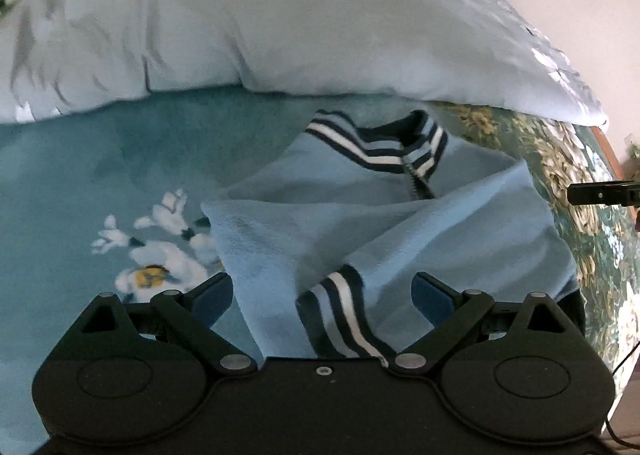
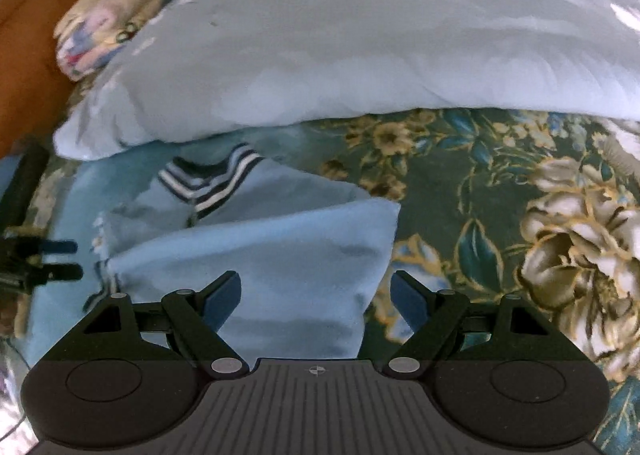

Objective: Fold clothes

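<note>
Both hand-held grippers spread wide, empty; striped cuff in left view only.

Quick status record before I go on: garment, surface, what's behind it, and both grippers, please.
garment: light blue fleece jacket with navy-and-white striped collar, sleeves folded across the body
cuff: striped cuff lying between the left gripper's fingers, not pinched
surface: teal floral bedspread
behind: pale blue floral duvet bunched beyond the collar
left gripper: open, over the jacket's near edge
right gripper: open, over the jacket's right side
</note>
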Action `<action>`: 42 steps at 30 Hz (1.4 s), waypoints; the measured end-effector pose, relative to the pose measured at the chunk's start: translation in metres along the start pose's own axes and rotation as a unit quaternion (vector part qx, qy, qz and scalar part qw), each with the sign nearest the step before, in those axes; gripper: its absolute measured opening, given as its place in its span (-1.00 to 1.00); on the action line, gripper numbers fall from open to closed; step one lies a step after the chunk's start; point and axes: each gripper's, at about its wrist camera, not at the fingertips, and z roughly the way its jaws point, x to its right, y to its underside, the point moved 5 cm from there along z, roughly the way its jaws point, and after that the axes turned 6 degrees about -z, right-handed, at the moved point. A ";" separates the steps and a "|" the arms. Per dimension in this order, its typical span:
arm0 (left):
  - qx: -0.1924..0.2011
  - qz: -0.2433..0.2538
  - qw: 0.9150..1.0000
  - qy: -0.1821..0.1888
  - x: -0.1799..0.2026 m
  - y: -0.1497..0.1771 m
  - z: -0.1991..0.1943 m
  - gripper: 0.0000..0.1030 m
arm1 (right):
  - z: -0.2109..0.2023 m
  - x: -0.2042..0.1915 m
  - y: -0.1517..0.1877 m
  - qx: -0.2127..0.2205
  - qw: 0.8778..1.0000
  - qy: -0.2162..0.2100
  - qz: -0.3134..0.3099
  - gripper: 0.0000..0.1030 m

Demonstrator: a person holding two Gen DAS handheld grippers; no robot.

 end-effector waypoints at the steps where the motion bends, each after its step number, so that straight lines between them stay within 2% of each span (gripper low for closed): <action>1: 0.000 -0.005 1.000 0.004 -0.003 -0.001 0.004 0.85 | 0.005 0.003 -0.002 0.000 1.000 -0.002 0.007 0.57; 5: 0.004 -0.021 1.000 0.016 -0.012 -0.001 0.019 0.81 | 0.022 0.018 -0.008 0.001 0.999 -0.013 0.032 0.56; 8: 0.007 -0.032 0.999 0.028 -0.018 -0.001 0.027 0.67 | 0.035 0.028 -0.013 -0.001 0.999 -0.028 0.037 0.47; 11: 0.009 -0.042 0.998 0.047 -0.025 0.000 0.029 0.68 | 0.046 0.041 -0.015 -0.003 0.998 -0.045 0.047 0.42; 15: 0.014 -0.061 0.995 0.078 -0.033 0.001 0.027 0.69 | 0.058 0.053 -0.015 -0.005 0.994 -0.081 0.069 0.23; 18: 0.013 -0.060 0.994 0.086 -0.033 0.001 0.025 0.69 | 0.067 0.055 -0.014 -0.017 0.992 -0.101 0.067 0.09; 22: 0.024 -0.049 0.993 0.101 -0.030 0.007 0.007 0.72 | 0.070 0.060 -0.014 -0.018 0.990 -0.116 0.075 0.08; 24: 0.031 -0.032 0.996 0.080 -0.028 0.013 0.002 0.73 | 0.070 0.062 -0.014 -0.018 0.990 -0.120 0.078 0.06; 28: 0.020 -0.002 1.000 0.020 -0.029 0.020 0.016 0.73 | 0.072 0.065 -0.013 -0.016 0.988 -0.130 0.085 0.09; 30: 0.023 -0.024 0.999 0.022 -0.035 0.018 0.024 0.73 | 0.073 0.066 -0.013 -0.015 0.987 -0.135 0.087 0.09; 33: 0.026 -0.045 0.998 0.047 -0.038 0.016 0.032 0.69 | 0.074 0.067 -0.012 -0.013 0.986 -0.144 0.085 0.05; 35: 0.029 -0.035 0.997 0.060 -0.037 0.015 0.035 0.59 | 0.074 0.069 -0.012 -0.012 0.985 -0.151 0.085 -0.04; 37: 0.030 -0.038 0.996 0.075 -0.039 0.013 0.036 0.26 | 0.074 0.070 -0.010 -0.015 0.983 -0.164 0.084 -0.24; 38: 0.029 -0.044 0.995 0.087 -0.039 0.012 0.035 0.13 | 0.074 0.070 -0.010 -0.017 0.982 -0.169 0.080 -0.27; 39: 0.026 -0.047 0.993 0.101 -0.039 0.011 0.035 -0.16 | 0.074 0.069 -0.009 -0.018 0.982 -0.174 0.076 -0.32; 42: 0.021 -0.047 0.991 0.123 -0.039 0.012 0.036 -0.22 | 0.076 0.069 -0.009 -0.015 0.979 -0.189 0.073 -0.42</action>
